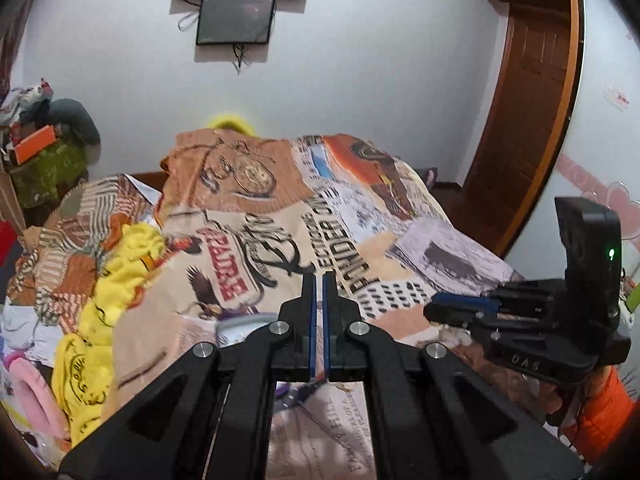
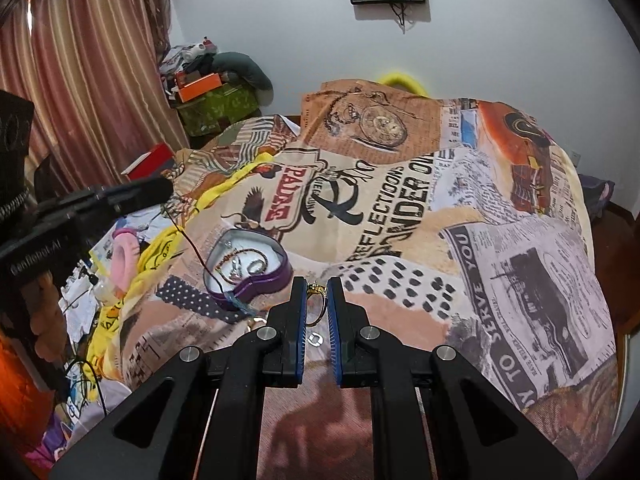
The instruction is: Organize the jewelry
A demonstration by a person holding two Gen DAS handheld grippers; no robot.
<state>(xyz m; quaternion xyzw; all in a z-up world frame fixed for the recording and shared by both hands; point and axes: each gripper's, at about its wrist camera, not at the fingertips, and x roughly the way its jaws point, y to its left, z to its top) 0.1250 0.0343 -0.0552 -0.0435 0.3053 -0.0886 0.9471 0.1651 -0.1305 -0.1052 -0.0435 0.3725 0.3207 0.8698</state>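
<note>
A purple heart-shaped tin (image 2: 246,270) lies open on the printed bedspread and holds bracelets and rings. A thin dark cord (image 2: 191,246) runs from my left gripper (image 2: 162,192) down into the tin. My left gripper (image 1: 319,280) is shut, and the cord seems pinched in it. The tin's edge (image 1: 240,326) shows just behind its fingers. My right gripper (image 2: 317,292) is shut on a gold ring (image 2: 316,300), held just above the bedspread, right of the tin. A small silver ring (image 2: 316,338) lies on the cloth below it. The right gripper also shows in the left wrist view (image 1: 436,308).
The printed bedspread (image 2: 440,220) covers the bed. Yellow cloth (image 1: 120,272), a pink item (image 2: 124,256) and loose clutter lie at the left. A red box (image 2: 148,164), a green box (image 2: 218,108) and curtains (image 2: 88,80) stand beyond. A wooden door (image 1: 524,112) is at the right.
</note>
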